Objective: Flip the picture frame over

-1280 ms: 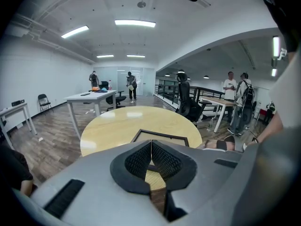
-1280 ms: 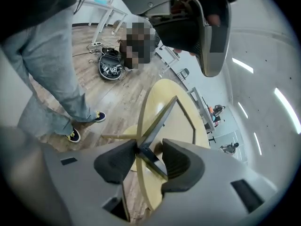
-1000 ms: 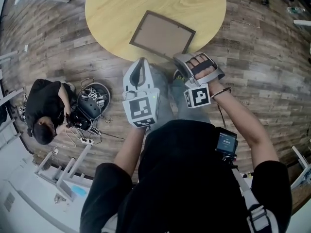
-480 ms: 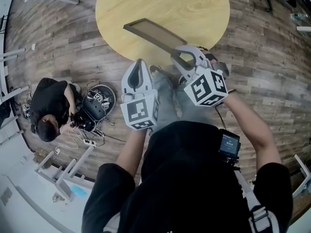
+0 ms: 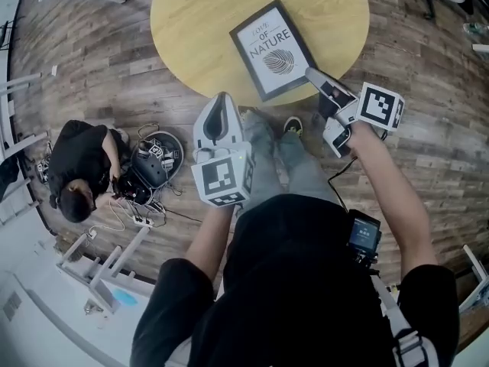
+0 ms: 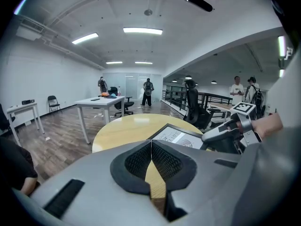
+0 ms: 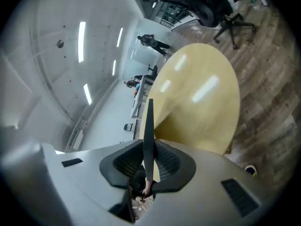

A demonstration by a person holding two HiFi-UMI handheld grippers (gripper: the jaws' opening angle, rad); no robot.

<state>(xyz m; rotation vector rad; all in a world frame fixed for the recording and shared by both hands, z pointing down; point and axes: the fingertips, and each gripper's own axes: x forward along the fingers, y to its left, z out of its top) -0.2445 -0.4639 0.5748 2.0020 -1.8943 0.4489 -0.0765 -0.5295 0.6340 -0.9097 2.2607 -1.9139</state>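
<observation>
The picture frame [image 5: 273, 48] has a dark border and a white print reading "NATURE". It faces up over the round wooden table [image 5: 195, 21]. My right gripper [image 5: 315, 75] grips its near right corner, its jaws closing on the thin edge. In the right gripper view the frame [image 7: 149, 121] stands edge-on between the pads of that gripper [image 7: 149, 161]. My left gripper [image 5: 221, 102] hovers at the table's near edge, to the left of the frame, shut and empty. In the left gripper view the closed gripper [image 6: 151, 147] points at the table [image 6: 122, 126], with the frame [image 6: 181, 136] to its right.
A person [image 5: 76, 170] crouches on the wooden floor at left beside cables and gear [image 5: 149, 163]. White furniture parts [image 5: 99, 274] lie at lower left. A black office chair [image 7: 207, 4] stands beyond the table. A white desk [image 6: 96, 102] and standing people [image 6: 148, 88] are farther off.
The frame lay back side up, then stood tilted on edge, and now shows its printed side. My right gripper has rolled over and swung right with it. The left gripper has barely moved.
</observation>
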